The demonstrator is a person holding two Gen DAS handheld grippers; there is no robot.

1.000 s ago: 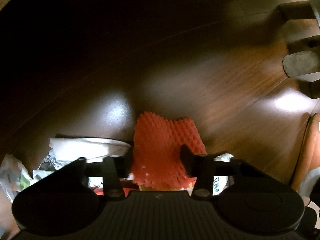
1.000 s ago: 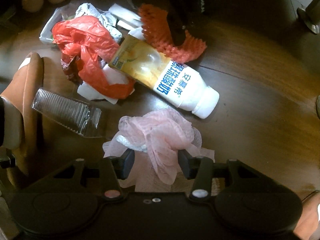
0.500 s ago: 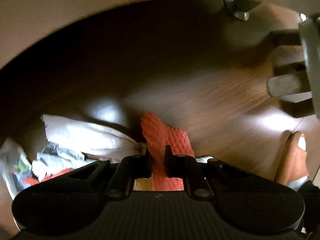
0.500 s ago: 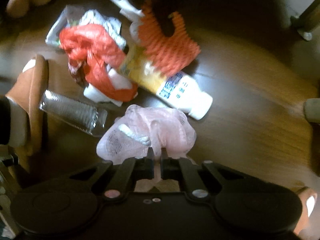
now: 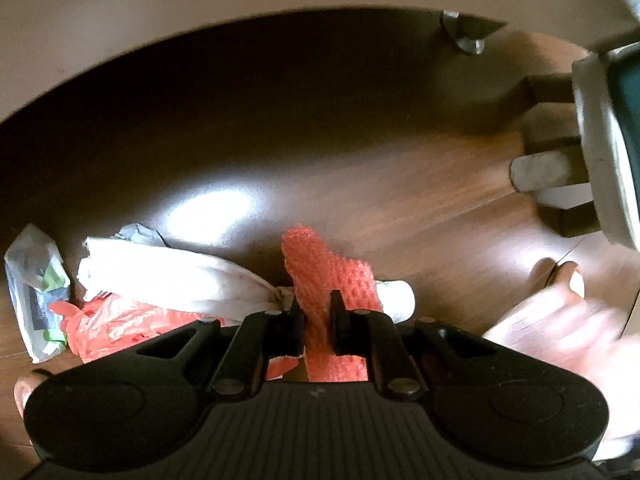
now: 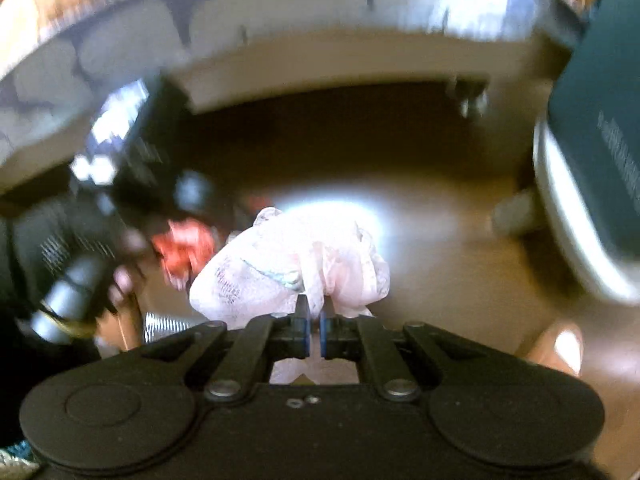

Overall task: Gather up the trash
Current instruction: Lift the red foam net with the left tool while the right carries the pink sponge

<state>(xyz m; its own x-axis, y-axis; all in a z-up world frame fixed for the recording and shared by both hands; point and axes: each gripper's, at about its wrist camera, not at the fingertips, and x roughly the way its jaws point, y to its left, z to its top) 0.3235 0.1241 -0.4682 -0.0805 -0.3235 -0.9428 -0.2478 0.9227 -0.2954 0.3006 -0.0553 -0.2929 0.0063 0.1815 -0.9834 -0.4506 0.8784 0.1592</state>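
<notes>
Both my grippers lifted since before: left gripper (image 5: 317, 309) pinching one red foam net (image 5: 320, 270), right gripper (image 6: 314, 320) clamped on one pink mesh bag (image 6: 288, 258), both off the wood floor (image 5: 420, 200).

Black ribbed gripper (image 5: 316, 308), blue-padded fingers (image 6: 305, 334).

Home living room: wooden floor (image 5: 400, 184), sofa base (image 5: 160, 20), slipper (image 5: 566, 278).
</notes>
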